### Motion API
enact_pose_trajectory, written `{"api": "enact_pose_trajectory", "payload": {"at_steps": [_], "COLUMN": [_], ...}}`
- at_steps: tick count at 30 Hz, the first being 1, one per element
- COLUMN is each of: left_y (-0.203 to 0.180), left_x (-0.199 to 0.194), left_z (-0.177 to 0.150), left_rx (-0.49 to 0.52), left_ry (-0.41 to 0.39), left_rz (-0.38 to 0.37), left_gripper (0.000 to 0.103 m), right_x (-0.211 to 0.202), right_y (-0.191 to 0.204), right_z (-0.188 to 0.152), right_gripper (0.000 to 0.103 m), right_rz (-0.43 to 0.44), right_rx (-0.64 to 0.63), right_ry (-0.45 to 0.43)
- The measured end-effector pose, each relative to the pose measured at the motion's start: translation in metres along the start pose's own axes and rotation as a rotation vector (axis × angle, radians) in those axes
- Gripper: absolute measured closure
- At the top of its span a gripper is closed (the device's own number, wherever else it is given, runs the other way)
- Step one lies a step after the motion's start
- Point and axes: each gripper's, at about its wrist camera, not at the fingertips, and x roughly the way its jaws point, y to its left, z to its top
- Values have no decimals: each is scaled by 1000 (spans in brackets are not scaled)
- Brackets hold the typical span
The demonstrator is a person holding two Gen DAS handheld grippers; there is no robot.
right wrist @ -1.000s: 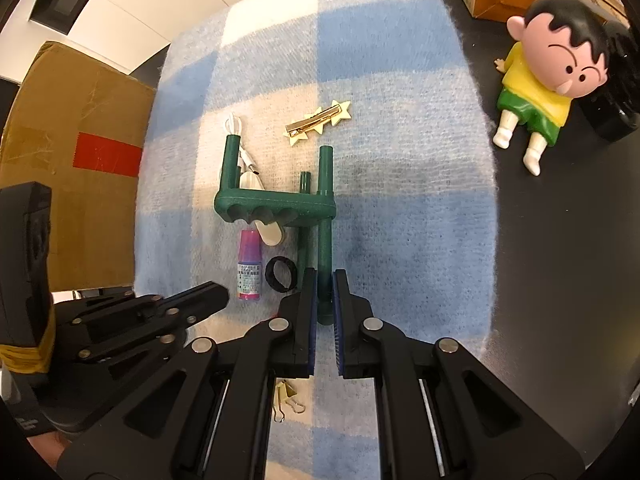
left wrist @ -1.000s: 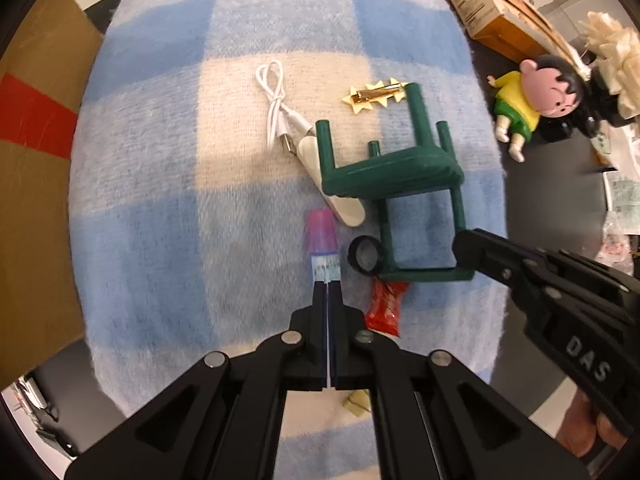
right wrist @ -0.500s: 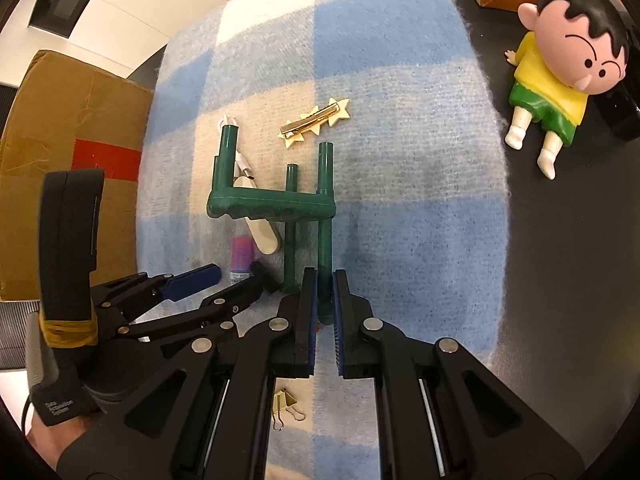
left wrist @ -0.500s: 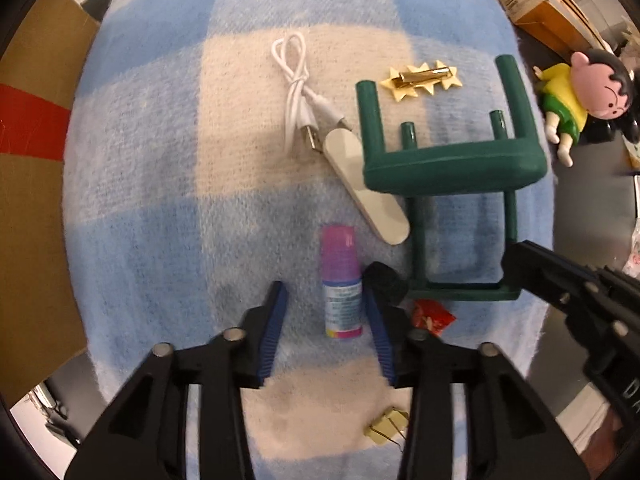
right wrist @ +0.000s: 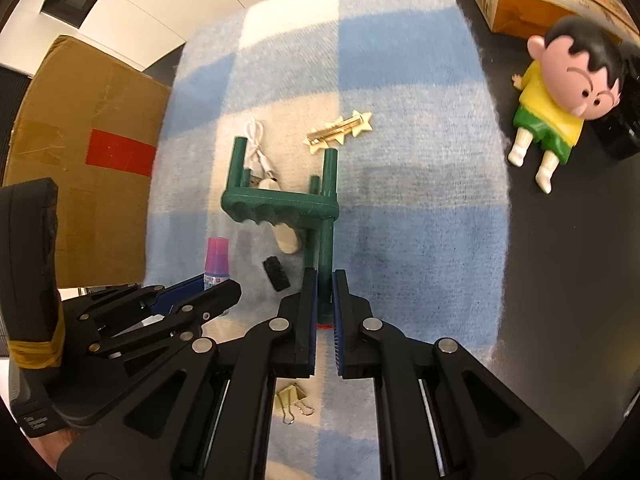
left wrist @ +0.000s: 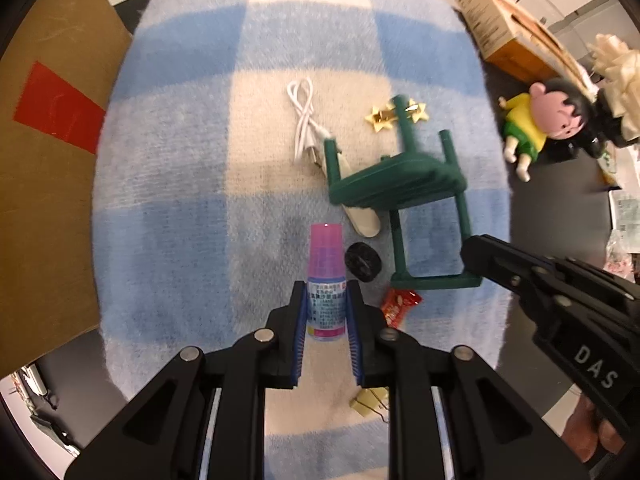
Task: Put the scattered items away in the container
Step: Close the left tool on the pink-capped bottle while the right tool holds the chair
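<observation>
A small bottle (left wrist: pixel 326 280) with a pink cap and white label lies on the blue and cream checked blanket (left wrist: pixel 192 208). My left gripper (left wrist: pixel 326 308) is shut on the bottle's labelled end; it also shows in the right wrist view (right wrist: pixel 192 292). My right gripper (right wrist: pixel 324 292) is shut on a leg of the green toy chair (right wrist: pixel 288 208), which is tilted up off the blanket; the chair also shows in the left wrist view (left wrist: pixel 400 188). A black ring (left wrist: pixel 362 262), a red wrapper (left wrist: pixel 400 306), a cream stick (left wrist: pixel 364 222), a white cable (left wrist: pixel 304 120) and a gold star clip (left wrist: pixel 384 118) lie around it.
A cardboard box (left wrist: pixel 44 184) with red tape stands to the left of the blanket. A cartoon boy doll (right wrist: pixel 560 112) lies on the dark table to the right, with a brown box (left wrist: pixel 516 40) behind it. Yellow binder clips (right wrist: pixel 292 400) lie near the blanket's front edge.
My left gripper opened, moved over the pink-capped bottle and closed on it. My right gripper keeps its hold on the green chair, which has tilted and lifted.
</observation>
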Motion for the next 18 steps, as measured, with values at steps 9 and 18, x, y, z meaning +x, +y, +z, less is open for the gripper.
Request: {"api": "enact_pose_trajectory", "payload": {"at_steps": [9,18], "left_y": [2,7], "left_x": [-35,-33], "left_z": [-11,-31], "left_rx": [-15,-35], "left_ry": [-63,-51], "left_rz": [-19,-21], "left_gripper": [85,85], "right_x": [-29,-23], "right_y": [18,-19], "right_z": [-3,-15], "right_gripper": [103,18], "right_rz": [19,-46], "right_rx": [-27,128], "right_ry": [-44,-78]}}
